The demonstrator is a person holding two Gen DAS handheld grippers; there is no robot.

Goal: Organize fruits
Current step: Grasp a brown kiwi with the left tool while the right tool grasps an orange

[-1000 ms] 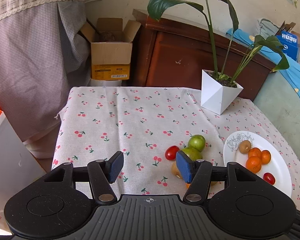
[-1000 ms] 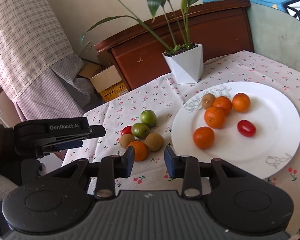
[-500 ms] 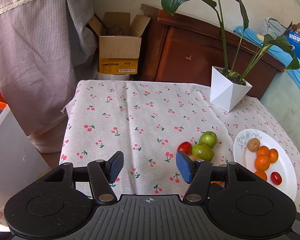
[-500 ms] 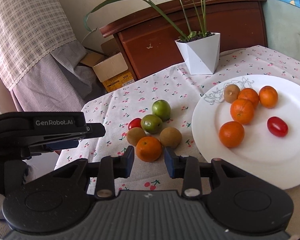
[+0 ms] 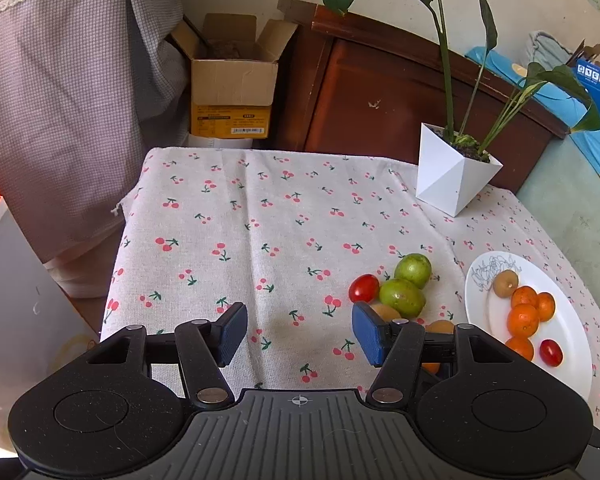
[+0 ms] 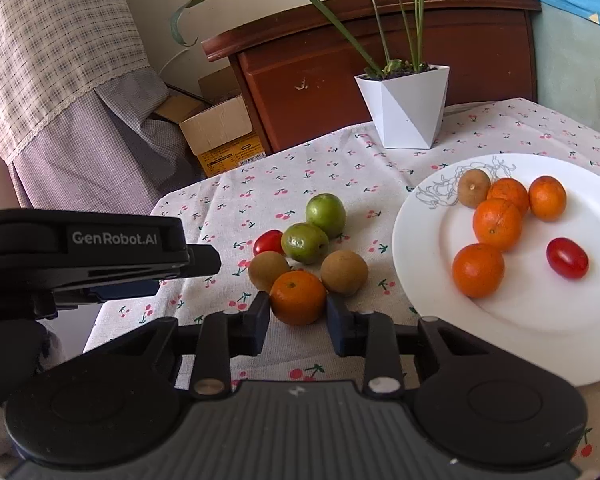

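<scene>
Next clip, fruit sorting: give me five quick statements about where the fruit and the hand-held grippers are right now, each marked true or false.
1. The right hand-held gripper is open, with the loose orange between its fingers. True.
2. The white plate holds two cherry tomatoes. False: only one cherry tomato lies on it; another sits on the tablecloth.
3. Two green fruits lie on the tablecloth, off the plate. True.
4. The left hand-held gripper is shut on a kiwi. False: it is open and holds nothing.
5. The white planter stands on the plate. False: it stands on the tablecloth behind it.
</scene>
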